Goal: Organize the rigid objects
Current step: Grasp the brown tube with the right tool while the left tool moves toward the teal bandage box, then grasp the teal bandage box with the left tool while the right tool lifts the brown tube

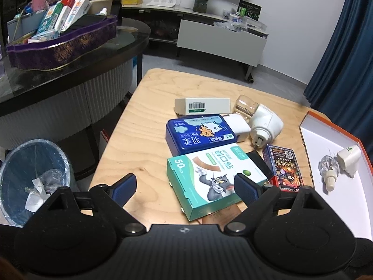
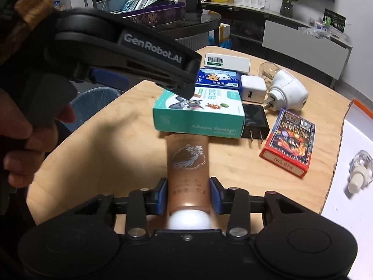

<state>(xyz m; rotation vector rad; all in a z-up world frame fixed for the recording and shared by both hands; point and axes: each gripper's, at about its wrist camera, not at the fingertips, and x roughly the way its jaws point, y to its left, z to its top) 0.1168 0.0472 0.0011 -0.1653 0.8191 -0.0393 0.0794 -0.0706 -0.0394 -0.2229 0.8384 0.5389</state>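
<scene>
My left gripper (image 1: 184, 179) hangs open over a green adhesive-bandage box (image 1: 209, 177), its blue pads apart on either side and not touching it. My right gripper (image 2: 188, 196) is shut on a brown bottle (image 2: 187, 163) with a white cap, which lies on the wooden table (image 2: 116, 140) with its far end against the bandage box (image 2: 198, 114). Behind the box sit a blue tin (image 1: 200, 133), a white barcode box (image 1: 202, 106), a white USB charger (image 1: 237, 126), a white plug-in vaporizer (image 1: 265, 121), a black adapter (image 2: 255, 119) and a red card pack (image 2: 289, 140).
A white tray with an orange rim (image 1: 349, 198) at the right holds a small clear bottle (image 1: 328, 168) and a white plug (image 1: 348, 157). A blue bin (image 1: 30, 170) stands on the floor at the left. A dark table with a purple tray (image 1: 63, 46) stands behind.
</scene>
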